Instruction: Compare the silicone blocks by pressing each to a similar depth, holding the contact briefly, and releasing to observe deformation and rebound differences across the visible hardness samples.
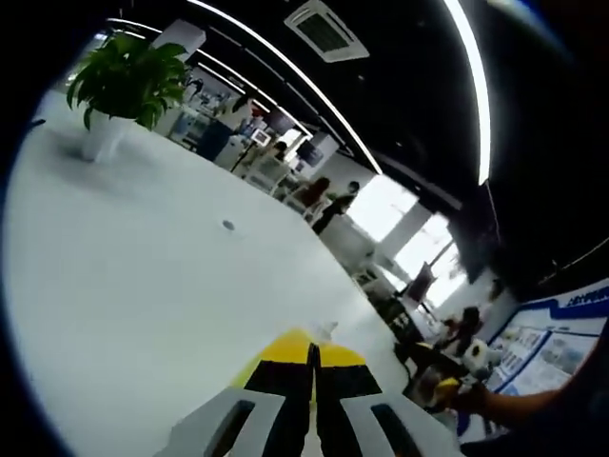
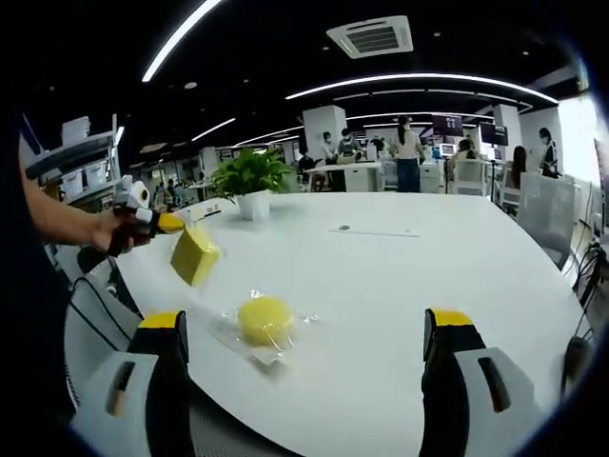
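Best to bring the lifted yellow block (image 2: 194, 253) down onto the white table (image 2: 400, 276) before pressing, so the depth matches across samples. The left gripper (image 1: 313, 357) is clamped on that block, jaws nearly together. The right gripper (image 2: 304, 333) stands wide apart, holding nothing, with the wrapped yellow round sample (image 2: 264, 319) (still in plastic) between and just ahead of its 2 jaws.

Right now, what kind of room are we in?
Probably a big open office: a large white table with a potted plant, desks with people working behind, and long strip lights overhead.
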